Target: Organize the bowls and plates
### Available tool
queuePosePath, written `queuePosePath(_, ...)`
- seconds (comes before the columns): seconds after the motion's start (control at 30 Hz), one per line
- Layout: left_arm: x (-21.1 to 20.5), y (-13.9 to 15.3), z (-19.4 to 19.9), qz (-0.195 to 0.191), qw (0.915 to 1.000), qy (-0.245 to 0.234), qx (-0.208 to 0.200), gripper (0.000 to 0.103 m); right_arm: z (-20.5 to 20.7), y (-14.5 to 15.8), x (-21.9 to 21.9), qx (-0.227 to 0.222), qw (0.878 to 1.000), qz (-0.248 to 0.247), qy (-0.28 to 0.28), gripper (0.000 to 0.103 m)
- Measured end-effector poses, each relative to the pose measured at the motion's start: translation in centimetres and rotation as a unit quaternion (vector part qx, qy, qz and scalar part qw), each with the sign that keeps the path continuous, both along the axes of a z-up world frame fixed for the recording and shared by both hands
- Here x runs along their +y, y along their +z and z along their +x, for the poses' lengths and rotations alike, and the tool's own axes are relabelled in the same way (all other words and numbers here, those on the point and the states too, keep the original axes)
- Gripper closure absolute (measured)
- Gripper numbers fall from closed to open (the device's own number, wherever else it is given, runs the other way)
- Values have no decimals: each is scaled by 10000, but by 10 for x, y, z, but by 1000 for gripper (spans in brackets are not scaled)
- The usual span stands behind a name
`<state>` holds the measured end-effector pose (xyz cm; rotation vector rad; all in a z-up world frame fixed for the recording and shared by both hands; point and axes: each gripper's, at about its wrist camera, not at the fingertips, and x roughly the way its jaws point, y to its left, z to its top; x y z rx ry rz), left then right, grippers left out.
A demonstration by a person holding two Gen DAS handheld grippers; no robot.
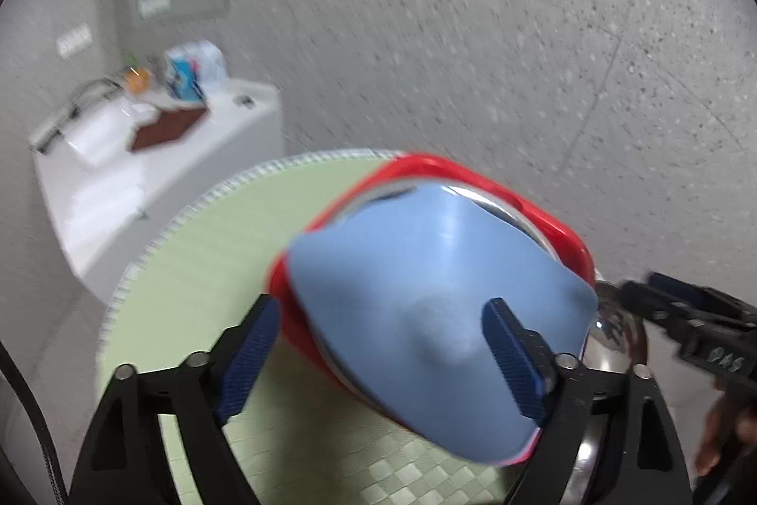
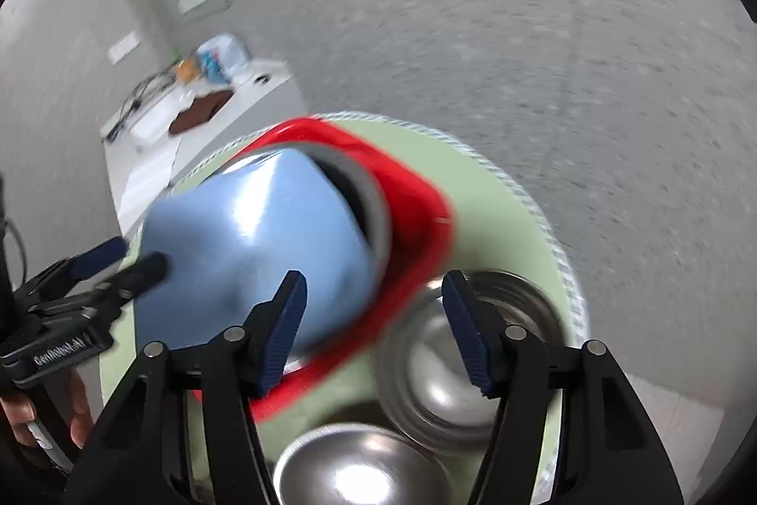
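A blue plastic bowl point(image 1: 426, 296) hangs tilted over a red square plate point(image 1: 544, 221) on a round green table point(image 1: 227, 230). My left gripper point(image 1: 383, 358) has its jaws set wide, with the right pad inside the bowl; whether it grips the rim is unclear. In the right wrist view the blue bowl point(image 2: 255, 244) is blurred above the red plate point(image 2: 411, 211), with the left gripper point(image 2: 118, 263) at its left edge. My right gripper point(image 2: 374, 334) is open and empty, above a steel bowl point(image 2: 449, 367). A second steel bowl point(image 2: 359, 467) lies nearer.
A white counter point(image 1: 156, 183) with a sink, tap and clutter stands at the back left. Speckled grey floor surrounds the table. A steel bowl point(image 1: 615, 330) sits to the right of the red plate, beside my right gripper's body point(image 1: 690, 325).
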<state>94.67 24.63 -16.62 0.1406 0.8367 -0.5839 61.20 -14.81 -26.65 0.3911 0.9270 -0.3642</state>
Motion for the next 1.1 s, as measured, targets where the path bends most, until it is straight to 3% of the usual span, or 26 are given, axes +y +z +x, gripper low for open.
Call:
queuePosePath(0.13,1,21,-34,-115,9987,369,-345,12,-42,8,-25,-29,9989,-26,-474,36)
queuePosePath(0.23,-14,27,-65,-284,9989,228,-281,11,-67,-2,-43,95,9965,34,-824,36)
queuePosePath(0.43,-60,16,-109,148,9995,-183,-208,11,-89,-45,-66,285,9909,716,-1104,37)
queuePosePath(0.53,-86,11,-118,301,9988,-351,-174,11,-85,-68,-68,335,9873,1155,-1042,48)
queuePosePath(0.67,-111,4,-115,483,9977,-480,-46,11,-84,-93,-73,271,9786,1761,-1032,72)
queuePosePath(0.87,-138,-7,-93,638,9956,-676,109,15,-101,-111,-92,-101,9603,2473,-1288,86)
queuePosePath(1.1,-170,-22,-89,711,9910,-1073,364,32,-128,-98,-107,-672,9476,2793,-1401,93)
